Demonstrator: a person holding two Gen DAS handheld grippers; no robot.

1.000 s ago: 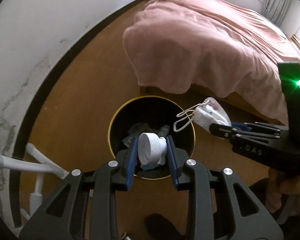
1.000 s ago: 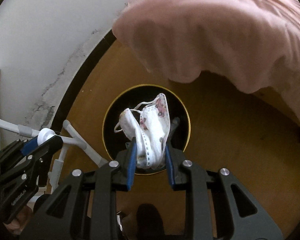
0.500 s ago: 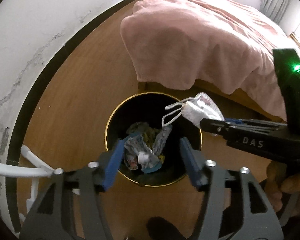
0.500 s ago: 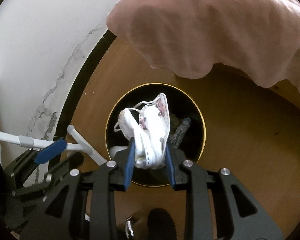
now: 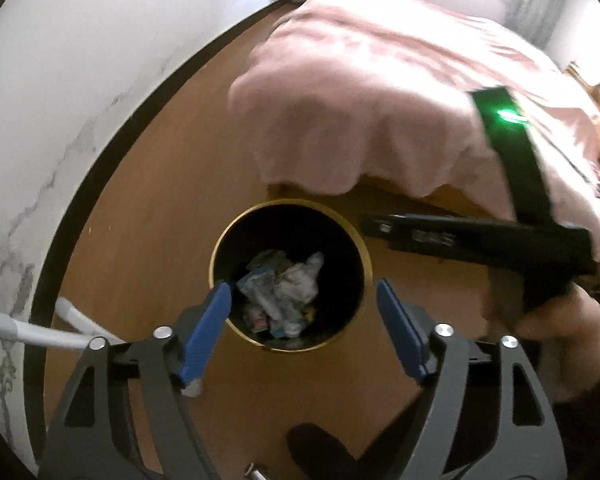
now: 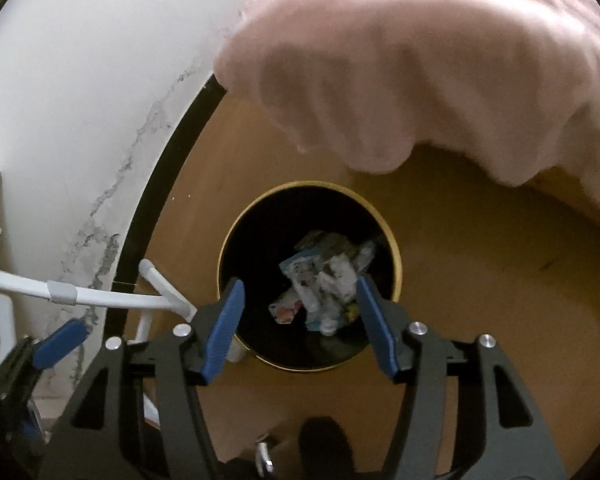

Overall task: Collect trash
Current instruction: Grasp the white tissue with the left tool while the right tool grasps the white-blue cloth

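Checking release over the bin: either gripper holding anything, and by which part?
Nothing held. Left gripper and right gripper jaws are opening, empty, above the trash bin.

The heap of crumpled wrappers (image 5: pixel 281 290) down in the black bin (image 5: pixel 356 248) is too blurred for me to tell piece from piece. Beside the bin, my right gripper (image 5: pixel 374 227) smears with motion. The pink bedspread (image 6: pixel 420 60) beyond the bin runs off the picture's edge.

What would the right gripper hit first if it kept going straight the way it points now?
Probably the trash pile inside the black bin; the right gripper, jaws opening and empty, looks into its mouth. Depth is unclear.
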